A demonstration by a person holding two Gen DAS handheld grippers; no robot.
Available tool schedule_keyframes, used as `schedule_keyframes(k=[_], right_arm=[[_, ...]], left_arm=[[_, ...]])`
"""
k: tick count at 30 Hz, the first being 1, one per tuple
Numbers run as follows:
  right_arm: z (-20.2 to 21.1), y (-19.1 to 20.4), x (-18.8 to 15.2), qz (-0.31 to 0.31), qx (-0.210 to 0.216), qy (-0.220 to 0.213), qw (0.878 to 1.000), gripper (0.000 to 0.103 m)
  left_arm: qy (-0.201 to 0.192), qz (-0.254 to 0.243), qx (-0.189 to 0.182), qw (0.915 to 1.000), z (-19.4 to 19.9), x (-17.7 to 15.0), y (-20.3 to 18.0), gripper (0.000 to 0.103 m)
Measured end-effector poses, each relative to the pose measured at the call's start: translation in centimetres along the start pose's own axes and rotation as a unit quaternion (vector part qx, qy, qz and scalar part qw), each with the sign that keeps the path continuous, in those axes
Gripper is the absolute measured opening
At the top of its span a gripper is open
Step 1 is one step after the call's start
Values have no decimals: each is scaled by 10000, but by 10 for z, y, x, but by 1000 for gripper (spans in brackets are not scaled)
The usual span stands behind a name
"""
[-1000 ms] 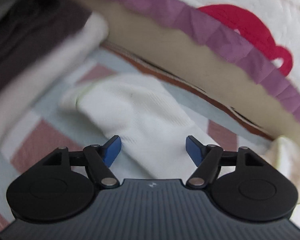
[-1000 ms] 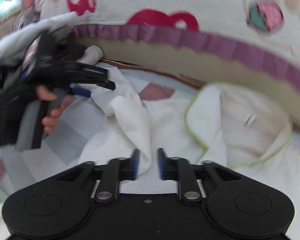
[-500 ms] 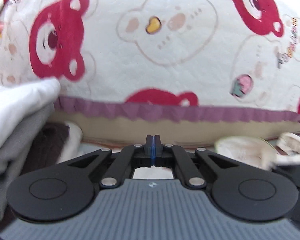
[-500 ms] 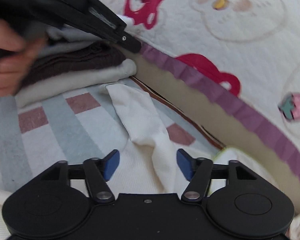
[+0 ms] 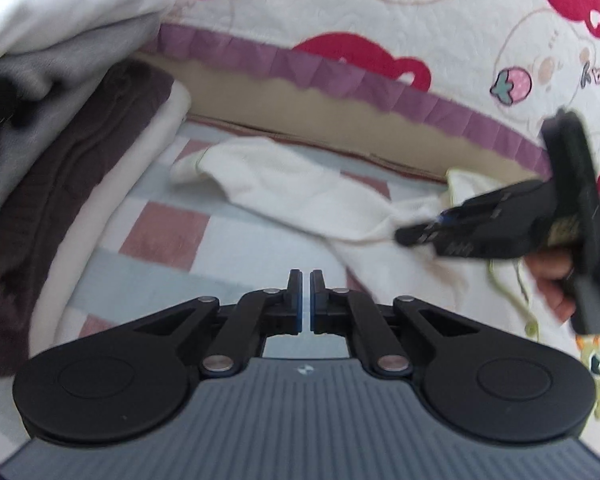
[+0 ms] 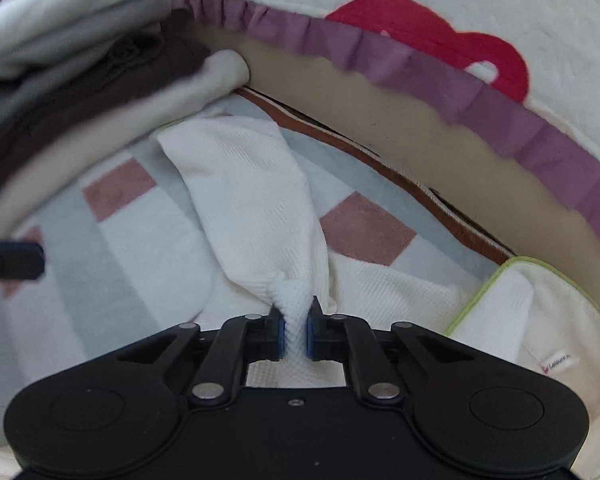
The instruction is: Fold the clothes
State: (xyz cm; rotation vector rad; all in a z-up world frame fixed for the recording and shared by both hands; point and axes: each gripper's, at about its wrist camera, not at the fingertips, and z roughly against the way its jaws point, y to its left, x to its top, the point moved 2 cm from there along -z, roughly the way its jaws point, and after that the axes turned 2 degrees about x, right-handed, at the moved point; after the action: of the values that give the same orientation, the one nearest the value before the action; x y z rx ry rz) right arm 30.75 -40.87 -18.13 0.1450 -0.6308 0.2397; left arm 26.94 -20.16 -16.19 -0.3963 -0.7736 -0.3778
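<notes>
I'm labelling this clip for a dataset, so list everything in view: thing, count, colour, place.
white garment: one, white with green trim, spread on the sheet, sleeve stretched toward the pile.
folded clothes pile: one stack, white, grey, dark brown and cream layers, at left.
checked sheet: one, pale blue, white and dusty pink, under everything.
bear-print quilt: one, cream with red bears and purple ruffle, behind.
left tongs: almost closed, holding nothing, above the sheet.
right tongs: pinching the garment's bunched fabric.
right hand: one, gripping the right tool's handle.
</notes>
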Motion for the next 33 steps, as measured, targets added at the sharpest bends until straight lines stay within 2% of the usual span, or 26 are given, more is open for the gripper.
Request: schedule_keyframes(k=[3,5,7,9,10,12,13,14,17,21,23,24,27,29,30,31,33], right_arm=[[36,-3,33,-351,308,16,9989,10],[59,2,64,-528,234,234,9981,10],[76,6,93,-1090,-39,657,9919,10],[83,19,116,-1658,-6,1121,9798,10],[84,30,128,-1592,-107,1305,9785,10],[80,61,144,-789,-514,1383,9859,10],[77,76,145,-409,-638,1349,9880,10],[72,79,140,-364,-581,1318,9889,10],[56,77,116,-611,-206,1224,9904,10],[38,43,88,-607,-396,475,9962,10],[37,22,78,-593,-594,182,9963,10],[38,9,73,-722,-611,168,9954,10],[49,-28,69,-1545,-659,526,9844,10],[52,-42,69,-2073,-797,1059,9693,10],[52,-43,70,-2144,-1026,1365,9617,10],[50,-38,74,-1926,-1305,1567,9598,10],[43,-22,85,-1318,-1778,1783,9588,10]], left_arm=[[-99,-53,79,9999,15,-4,5,4],[-162,-50,162,9997,28,-3,7,4],[-178,30,222,9996,41,-1,10,4],[-181,211,269,9993,52,1,16,5],[-184,336,292,9988,57,1,19,6],[-190,587,336,9975,67,2,26,7],[-194,713,359,9966,71,2,29,8],[-171,725,387,9965,74,-1,30,9],[-81,622,507,9967,78,-9,31,12],[100,433,672,9967,72,-15,30,14],[82,353,577,9977,67,-15,24,15],[81,224,578,9980,63,-15,19,16],[93,207,454,9987,60,-15,3,17],[60,280,335,9990,61,-16,-9,23],[20,301,302,9991,62,-17,-14,25],[-20,322,270,9991,64,-18,-20,29],[-42,484,289,9984,65,-22,-24,29]])
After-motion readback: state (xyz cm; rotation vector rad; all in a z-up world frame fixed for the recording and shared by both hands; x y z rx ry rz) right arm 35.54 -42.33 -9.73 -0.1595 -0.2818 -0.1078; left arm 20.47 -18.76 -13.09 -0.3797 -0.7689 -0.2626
